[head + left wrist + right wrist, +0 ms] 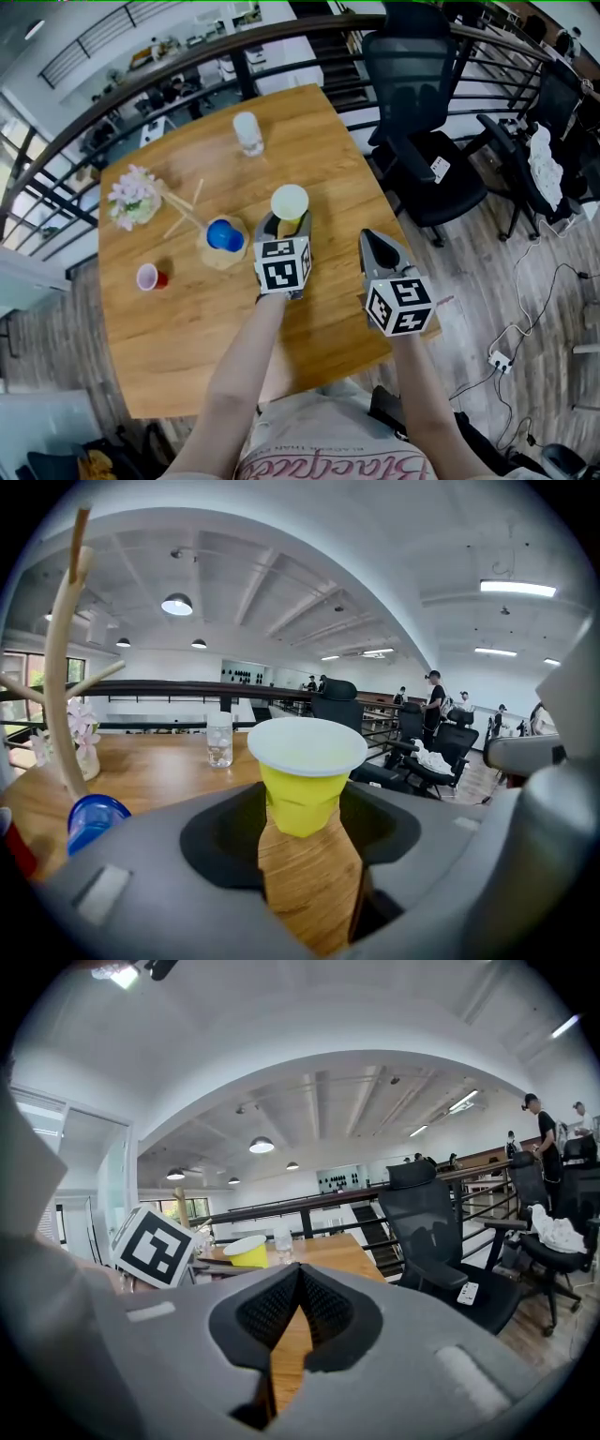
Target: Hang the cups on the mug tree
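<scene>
Head view: the left gripper [284, 227] holds a yellow cup [290, 202] over the tabletop [328, 141], just right of the mug tree [220, 261]. A blue cup [224, 234] is at the tree's base.
Left gripper view: the fingers [441, 855] pinch the yellow cup's dented lower wall.
Right gripper view: the right gripper [301, 1271] has its fingers pressed together, with nothing between them.

Surface: wooden table [328, 150], light grain, rounded corners | Far-left of top: vase of pink and white flowers [131, 197], upright | Beyond far edge: dark metal railing [169, 80] | Right of table: black office chair [422, 150] on plank floor [487, 291] | Further chair [562, 89]: white cloth [546, 167] draped over it | Floor, lower right: white power strip [500, 360], cables attached
</scene>
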